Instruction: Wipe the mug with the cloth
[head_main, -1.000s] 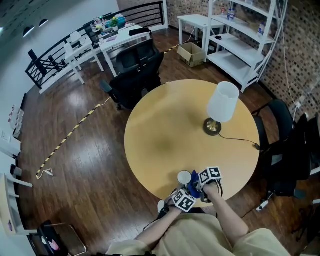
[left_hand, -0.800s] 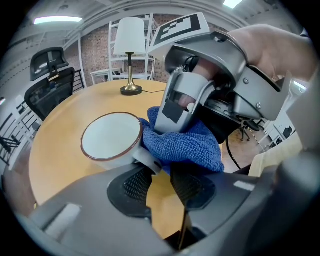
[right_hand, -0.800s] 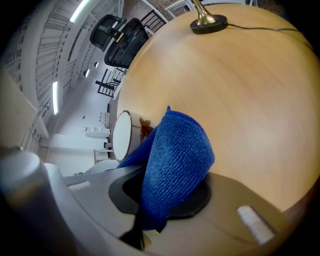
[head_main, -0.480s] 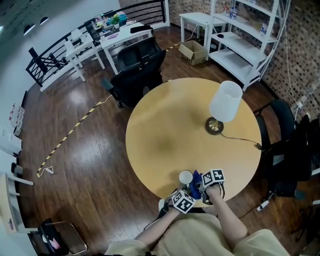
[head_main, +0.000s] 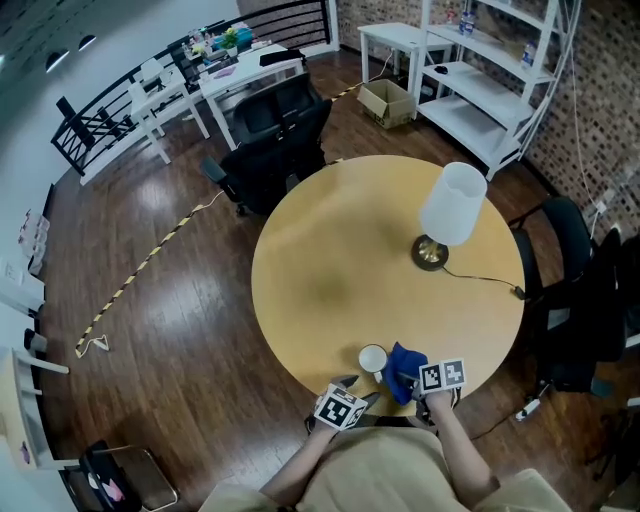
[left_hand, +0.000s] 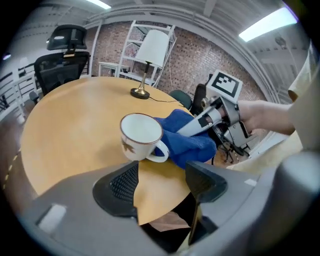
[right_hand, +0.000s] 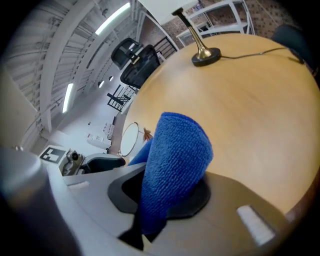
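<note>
A white mug (head_main: 372, 358) with a dark rim stands upright near the round table's front edge, handle toward me (left_hand: 141, 136). A blue cloth (head_main: 405, 362) lies bunched against the mug's right side (left_hand: 187, 137). My right gripper (head_main: 425, 378) is shut on the cloth (right_hand: 175, 160), which fills its jaws; the mug's rim (right_hand: 129, 140) shows behind it. My left gripper (head_main: 352, 392) sits back from the mug at the table edge. Its jaws (left_hand: 160, 180) are opening, with nothing between them, and the mug stands just beyond the fingertips.
A table lamp (head_main: 450, 208) with a white shade stands at the table's (head_main: 330, 260) far right, its cord trailing to the right edge. Black office chairs (head_main: 275, 140) stand behind the table and another (head_main: 565, 300) to the right. White shelves (head_main: 490, 80) line the brick wall.
My left gripper let go of the mug, opened and pulled back toward me. My right gripper shifted a little right with the cloth, which now lies spread beside the mug.
</note>
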